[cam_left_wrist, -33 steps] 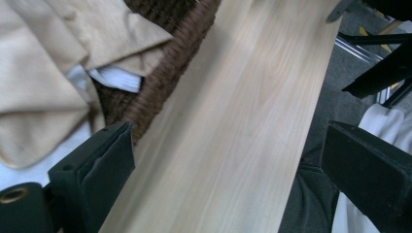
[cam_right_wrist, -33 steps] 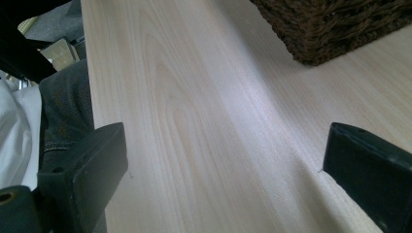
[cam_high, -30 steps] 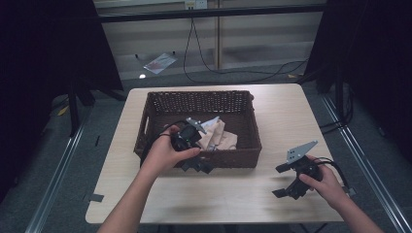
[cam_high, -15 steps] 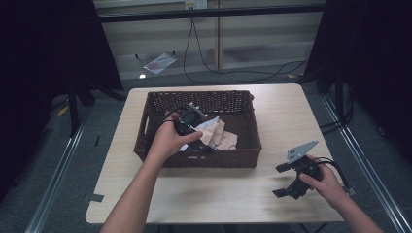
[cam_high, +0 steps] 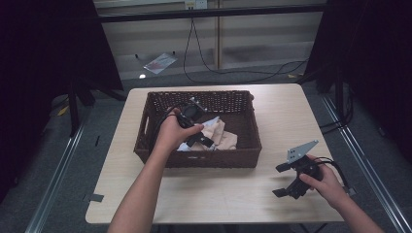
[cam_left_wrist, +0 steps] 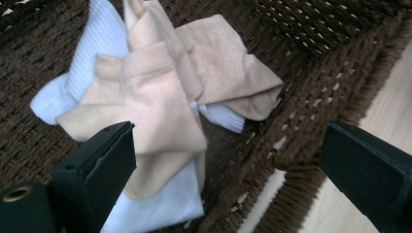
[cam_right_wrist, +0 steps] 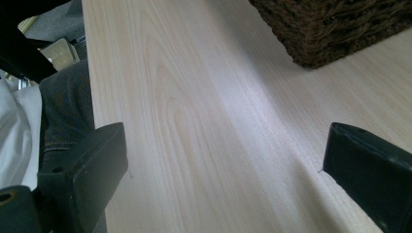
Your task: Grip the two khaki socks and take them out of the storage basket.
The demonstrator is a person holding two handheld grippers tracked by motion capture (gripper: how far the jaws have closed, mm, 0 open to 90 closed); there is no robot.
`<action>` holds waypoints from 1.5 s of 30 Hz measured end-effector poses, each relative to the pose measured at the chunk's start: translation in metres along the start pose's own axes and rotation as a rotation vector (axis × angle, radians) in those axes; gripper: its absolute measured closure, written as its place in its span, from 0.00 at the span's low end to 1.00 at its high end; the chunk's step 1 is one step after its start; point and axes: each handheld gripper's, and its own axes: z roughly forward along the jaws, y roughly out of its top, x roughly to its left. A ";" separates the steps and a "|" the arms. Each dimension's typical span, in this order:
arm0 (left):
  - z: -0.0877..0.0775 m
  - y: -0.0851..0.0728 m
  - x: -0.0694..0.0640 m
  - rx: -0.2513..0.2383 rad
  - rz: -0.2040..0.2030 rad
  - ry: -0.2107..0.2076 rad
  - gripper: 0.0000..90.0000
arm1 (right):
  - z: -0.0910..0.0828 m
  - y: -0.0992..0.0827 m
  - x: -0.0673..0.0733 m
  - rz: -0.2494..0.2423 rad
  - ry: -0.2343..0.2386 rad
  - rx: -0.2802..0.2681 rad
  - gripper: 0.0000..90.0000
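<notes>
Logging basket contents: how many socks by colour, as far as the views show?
Beige socks: 2 visible
White socks: 2, best guess, partly covered by the beige
Total: 4 in the basket, with the open left claw above the pile.

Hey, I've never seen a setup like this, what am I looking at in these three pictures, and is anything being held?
A person sits at a wooden table and holds a hand-operated tool with two black jaws in each hand. There is no robot arm.

The high view is taken from a fixed camera above the table. The other two come from small cameras that ride on the tools and look out between their jaws.

On the table stands a dark woven basket with a pile of beige socks and white socks inside. The left gripper is down in the basket, just above the socks, jaws wide open, holding nothing. The right gripper waits near the table's front right corner, also open and empty, above bare wood.
</notes>
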 end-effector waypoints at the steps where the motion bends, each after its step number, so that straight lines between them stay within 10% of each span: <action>1: 0.000 0.000 0.002 0.010 -0.002 0.003 0.07 | 0.000 0.000 0.000 -0.001 -0.003 0.001 0.02; 22: 0.041 0.003 0.031 0.138 -0.094 0.080 0.08 | 0.000 0.001 0.000 -0.007 -0.002 -0.003 0.02; 29: 0.047 0.000 0.039 0.107 -0.090 0.109 0.19 | 0.000 0.001 0.000 -0.006 0.000 -0.001 0.02; 33: 0.051 -0.001 0.042 0.118 -0.098 0.093 0.31 | 0.000 0.001 0.000 -0.009 -0.001 -0.006 0.02; 39: 0.049 0.000 0.040 0.167 -0.089 0.078 0.80 | -0.001 0.000 0.000 -0.007 0.001 -0.008 0.02; 45: 0.031 0.002 0.037 0.149 -0.137 0.064 0.84 | -0.002 0.000 -0.001 -0.006 0.000 -0.010 0.02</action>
